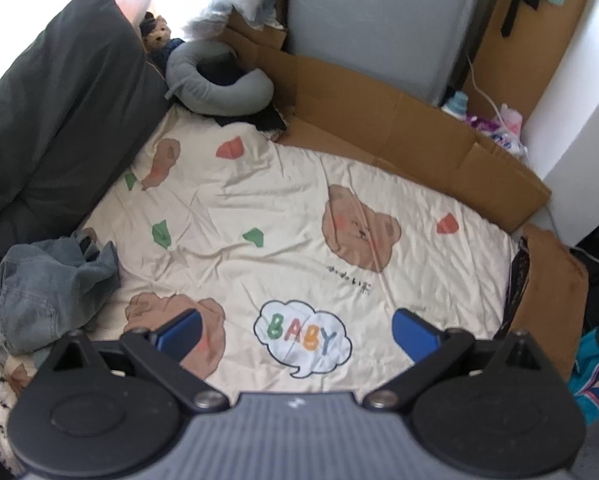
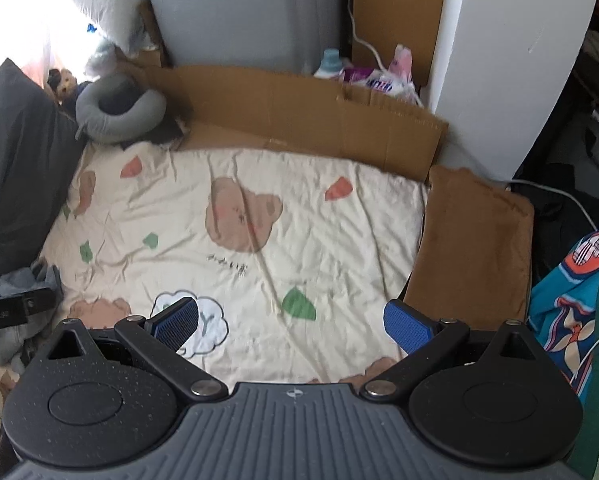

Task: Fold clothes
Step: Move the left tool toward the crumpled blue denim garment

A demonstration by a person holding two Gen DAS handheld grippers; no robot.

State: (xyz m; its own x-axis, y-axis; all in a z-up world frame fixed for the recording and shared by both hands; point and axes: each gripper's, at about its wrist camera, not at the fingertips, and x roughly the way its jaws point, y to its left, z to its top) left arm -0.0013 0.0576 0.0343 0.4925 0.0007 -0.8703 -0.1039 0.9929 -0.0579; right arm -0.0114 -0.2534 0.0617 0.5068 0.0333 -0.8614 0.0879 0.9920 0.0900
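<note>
So, far left there's a dark grey cushion (image 1: 59,92) leaning up along the bed edge, w/ a crumpled pair of blue jeans (image 1: 51,284) lying just below it on the edge of the cream bear-print blanket (image 1: 259,200). Behind that, a small teddy (image 1: 157,32) and a grey neck pillow (image 1: 219,84) sit at the far corner. Left gripper (image 1: 297,334) hovers over the blanket's "BABY" cloud print (image 1: 303,336), blue pads (image 1: 179,332) spread wide, nothing between them. Right gripper (image 2: 291,320) likewise over the blanket, fingers wide apart, empty. Flattened cardboard (image 2: 299,108) runs along the back edge; beyond it, detergent bottles (image 2: 331,62). Right of the blanket lies a brown folded cloth (image 2: 479,240), then a teal patterned garment (image 2: 567,300) at far right.
</note>
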